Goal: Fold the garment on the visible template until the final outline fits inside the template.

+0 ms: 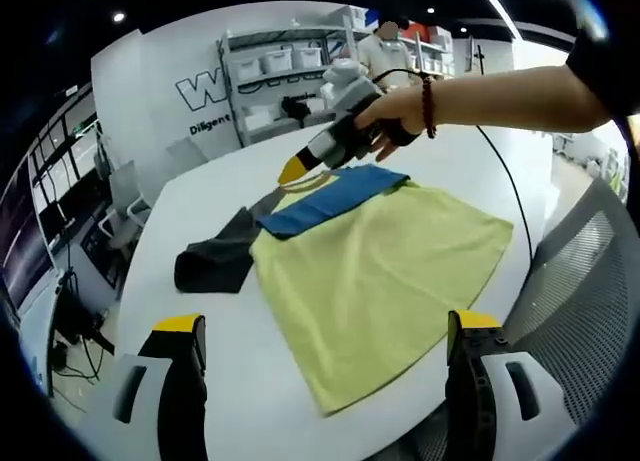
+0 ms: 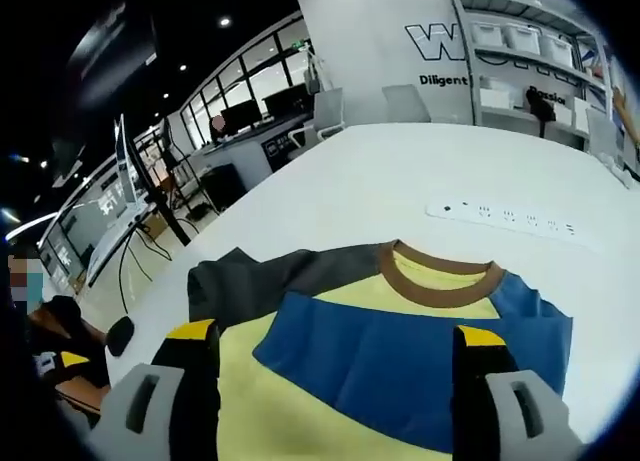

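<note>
A T-shirt lies flat on the round white table: pale yellow body, blue chest band, brown collar and a dark grey sleeve spread to its left. My left gripper hovers open above the hem end, jaws wide apart and holding nothing. A hand carries my right gripper over the collar end. In the right gripper view that gripper stands open above the blue band, with nothing between its jaws. The grey sleeve lies to its left.
A white power strip lies on the table beyond the collar. A grey mesh chair stands at the table's edge by the hem. Shelves with white bins and a standing person are behind the table. Desks and monitors fill the room's side.
</note>
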### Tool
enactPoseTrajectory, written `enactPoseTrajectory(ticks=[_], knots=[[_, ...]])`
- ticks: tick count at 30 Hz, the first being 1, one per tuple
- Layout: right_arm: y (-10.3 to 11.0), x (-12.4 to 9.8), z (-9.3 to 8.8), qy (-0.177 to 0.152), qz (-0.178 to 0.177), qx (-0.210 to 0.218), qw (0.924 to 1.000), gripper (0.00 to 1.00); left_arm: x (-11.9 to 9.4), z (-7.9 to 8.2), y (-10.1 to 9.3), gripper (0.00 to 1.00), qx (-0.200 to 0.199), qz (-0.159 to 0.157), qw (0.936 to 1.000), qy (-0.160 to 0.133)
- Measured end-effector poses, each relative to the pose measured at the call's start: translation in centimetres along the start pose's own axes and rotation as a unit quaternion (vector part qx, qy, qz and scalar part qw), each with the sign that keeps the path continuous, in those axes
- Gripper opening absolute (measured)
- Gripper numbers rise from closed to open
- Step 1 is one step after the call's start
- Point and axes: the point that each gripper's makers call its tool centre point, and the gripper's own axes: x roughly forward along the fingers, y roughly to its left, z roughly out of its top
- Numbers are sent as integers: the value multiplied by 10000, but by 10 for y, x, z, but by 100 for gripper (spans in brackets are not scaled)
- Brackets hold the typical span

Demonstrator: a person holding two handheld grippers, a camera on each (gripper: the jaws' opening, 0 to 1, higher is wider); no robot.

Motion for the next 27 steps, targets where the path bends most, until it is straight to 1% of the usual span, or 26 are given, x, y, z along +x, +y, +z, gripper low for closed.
enactPoseTrajectory(ticks=[1, 2, 4, 6, 10, 12, 15, 16, 17, 18, 20, 21, 22, 23, 24, 26, 27], knots=[[-2, -2, -1, 3, -7, -23, 10000, 95, 0, 0, 0, 99, -2, -4, 10000, 15], [-3, -4, -3, 58, -16, -73, 10000, 96, 1, -5, 0, 99, 42, 7, 9999, 157], [-5, -7, -5, 71, -46, -88, 9999, 97, 2, -7, 0, 99, 139, 19, 9997, 224], [-10, -13, -6, -11, -81, -135, 9999, 97, 2, -5, -1, 99, 158, 24, 9997, 175], [-12, -15, -7, 8, -75, -135, 9999, 94, 1, -3, 0, 99, 161, 36, 9998, 129], [-22, -28, -11, -43, -140, -45, 9999, 93, 1, -5, 1, 99, 129, 51, 9998, 159], [-33, -36, -13, -51, -225, 86, 9997, 88, 0, -4, 3, 99, 102, 84, 9998, 131], [-35, -39, -12, -86, -242, 114, 9996, 88, 0, -4, 3, 99, 102, 90, 9998, 115], [-43, -45, -17, -32, -285, 207, 9994, 89, 0, -5, 3, 99, 76, 63, 9999, 132], [-53, -52, -23, -14, -400, 254, 9989, 89, 0, -5, 2, 98, 42, 34, 9999, 129], [-59, -57, -26, -7, -474, 237, 9986, 89, 0, -5, 3, 98, 52, 71, 9999, 116], [-72, -67, -29, -71, -656, 337, 9973, 89, 0, -6, 4, 98, 45, 94, 9999, 124], [-84, -78, -31, -159, -795, 346, 9961, 89, 0, -6, 5, 98, 33, 110, 9999, 126], [-90, -83, -36, -136, -844, 399, 9955, 89, -1, -6, 6, 98, 22, 125, 9998, 128], [-110, -95, -44, -136, -1076, 449, 9931, 88, 0, -6, 4, 99, 40, 100, 9999, 126], [-126, -106, -48, -286, -1363, 552, 9887, 86, 1, -7, 1, 99, 204, 62, 9996, 180], [-131, -110, -52, -269, -1437, 552, 9877, 86, 1, -8, 2, 99, 213, 80, 9995, 202]])
